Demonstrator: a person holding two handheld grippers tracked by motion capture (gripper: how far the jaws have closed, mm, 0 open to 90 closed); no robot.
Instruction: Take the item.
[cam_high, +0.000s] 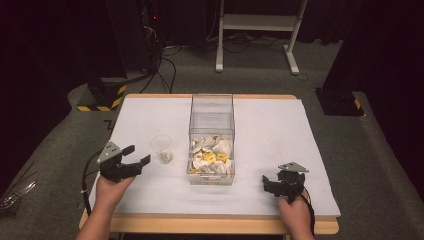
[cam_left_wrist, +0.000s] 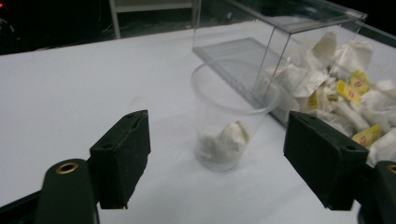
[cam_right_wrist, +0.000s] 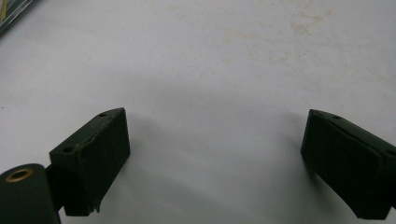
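Observation:
A clear plastic cup stands upright on the white table, left of a clear box. In the left gripper view the cup holds one white tea bag at its bottom. The box contains several tea bags with yellow tags. My left gripper is open, a short way left of the cup, with nothing between its jaws. My right gripper rests low near the front right of the table, open over bare tabletop.
The white table top has a wooden front edge. A white frame stand and cables lie on the floor behind. Black and yellow striped bases sit at the back left.

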